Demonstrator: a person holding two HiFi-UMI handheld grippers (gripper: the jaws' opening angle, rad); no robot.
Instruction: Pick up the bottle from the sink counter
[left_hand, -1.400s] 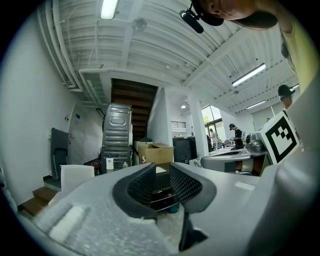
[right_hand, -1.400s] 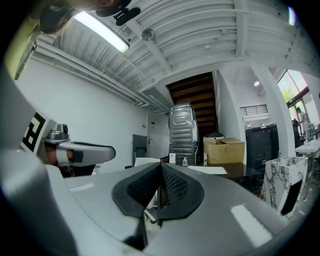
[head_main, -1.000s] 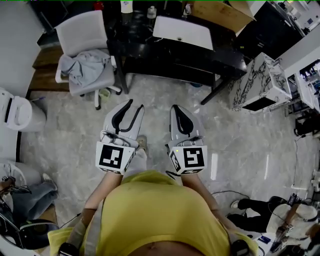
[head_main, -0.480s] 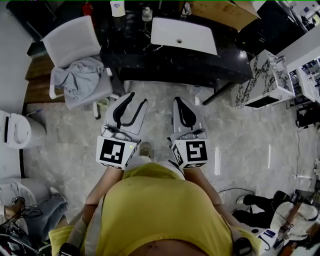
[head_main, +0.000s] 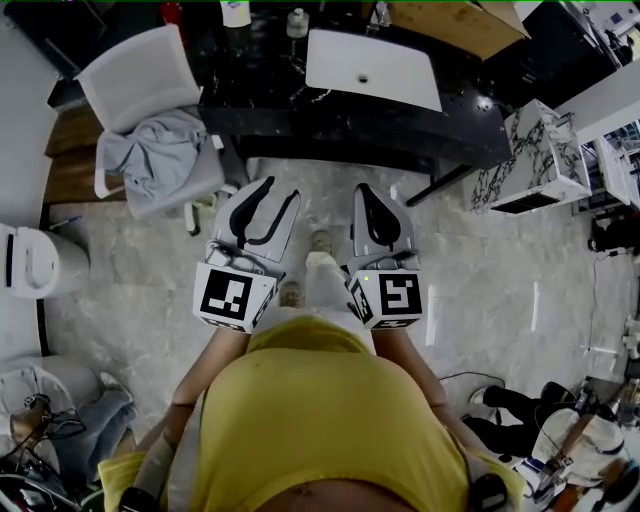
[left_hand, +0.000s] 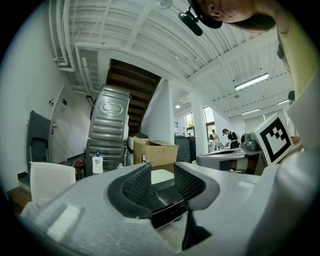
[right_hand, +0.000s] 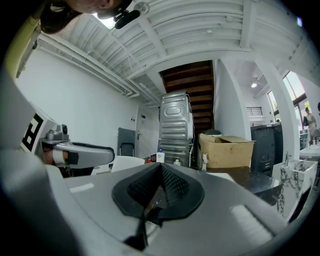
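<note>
Left claw (head_main: 277, 192) beside right claw (head_main: 369, 190), level

We find no legible words or numbers. The left hand-held gripper (head_main: 277, 191) and right hand-held gripper (head_main: 372, 192) each carry a black-and-white square marker (head_main: 233, 297), no letters. Pump bottle (left_hand: 97, 163) on the tabletop (head_main: 280, 72): blue label, possibly printed, too small to read.

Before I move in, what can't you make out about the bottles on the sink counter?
- Pump bottle: head view, its top is cut off by the upper edge, and the label is too small to read.
- Small bottle beside it: head view, too small to tell its kind.
- Where the pump bottle meets the counter: left gripper view, hidden behind the left gripper body.
</note>
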